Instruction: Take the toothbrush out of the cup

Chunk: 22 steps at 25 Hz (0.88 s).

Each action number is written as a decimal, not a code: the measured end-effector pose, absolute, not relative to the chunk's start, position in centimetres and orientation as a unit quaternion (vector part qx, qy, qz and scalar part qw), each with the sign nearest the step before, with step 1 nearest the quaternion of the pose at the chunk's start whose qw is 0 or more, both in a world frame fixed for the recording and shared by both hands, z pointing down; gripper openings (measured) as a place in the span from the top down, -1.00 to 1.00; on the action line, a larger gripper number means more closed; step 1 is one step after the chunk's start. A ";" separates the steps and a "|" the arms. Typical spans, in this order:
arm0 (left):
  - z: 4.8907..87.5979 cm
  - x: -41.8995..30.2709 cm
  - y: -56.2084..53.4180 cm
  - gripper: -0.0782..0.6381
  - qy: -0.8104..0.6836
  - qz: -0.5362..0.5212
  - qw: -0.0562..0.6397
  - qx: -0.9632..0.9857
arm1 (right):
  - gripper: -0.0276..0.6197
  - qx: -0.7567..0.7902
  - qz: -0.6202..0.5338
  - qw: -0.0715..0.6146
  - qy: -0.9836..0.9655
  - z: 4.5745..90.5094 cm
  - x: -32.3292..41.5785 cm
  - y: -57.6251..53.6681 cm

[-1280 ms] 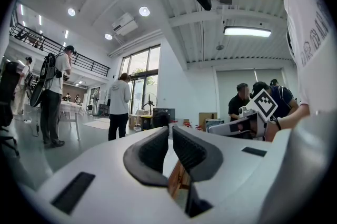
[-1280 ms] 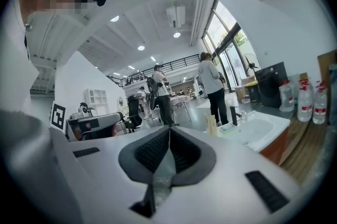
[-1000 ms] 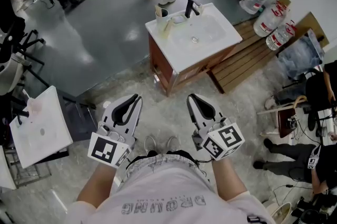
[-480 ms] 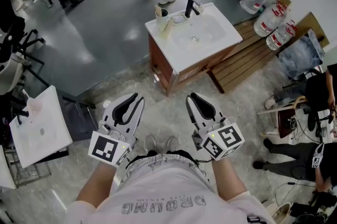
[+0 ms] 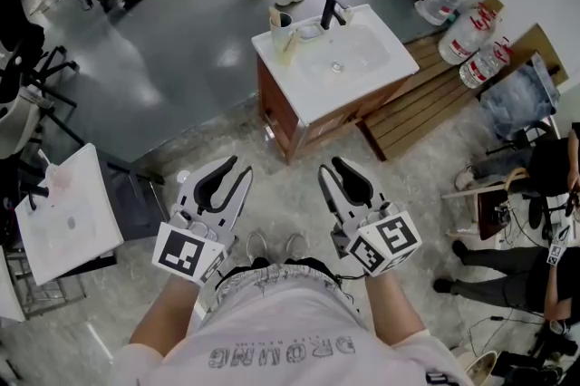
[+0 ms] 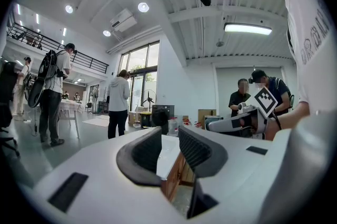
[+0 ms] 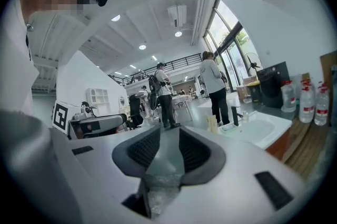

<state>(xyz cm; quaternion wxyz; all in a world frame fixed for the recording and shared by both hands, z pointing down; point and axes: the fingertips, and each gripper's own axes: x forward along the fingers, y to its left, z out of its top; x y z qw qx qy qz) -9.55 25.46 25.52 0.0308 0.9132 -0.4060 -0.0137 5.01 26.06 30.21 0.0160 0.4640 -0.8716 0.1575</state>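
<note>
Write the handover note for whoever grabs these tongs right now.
Left tongs: open and empty. The jaws have just been opening, with nothing between them.
Right tongs: the same, open and empty, jaws just been opening.
Things: the cup stands on a corner of the washstand, left of the black tap in the head view. The pale stick standing in it looks like the toothbrush.
Done: nothing. The toothbrush is not yet out, and both tongs are well short of the washstand, across the floor.
Left: step up, grip the toothbrush, lift it clear of the cup.
</note>
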 end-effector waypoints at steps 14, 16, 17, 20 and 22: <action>25.9 -9.4 25.3 0.31 -0.410 -0.005 0.037 0.911 | 0.43 0.464 0.158 0.015 -0.871 30.1 5.3 26.0; 26.0 -9.5 25.2 0.31 -0.412 -0.005 0.038 0.910 | 0.42 0.464 0.159 0.015 -0.871 30.3 5.3 26.1; 26.1 -9.6 25.3 0.30 -0.413 -0.005 0.038 0.910 | 0.41 0.463 0.160 0.016 -0.872 30.4 5.2 26.1; 26.2 -9.5 25.3 0.27 -0.416 -0.003 0.039 0.909 | 0.38 0.463 0.161 0.015 -0.871 30.5 5.4 26.1; 26.3 -9.4 25.3 0.25 -0.418 -0.001 0.040 0.908 | 0.36 0.462 0.162 0.015 -0.872 30.4 5.5 26.0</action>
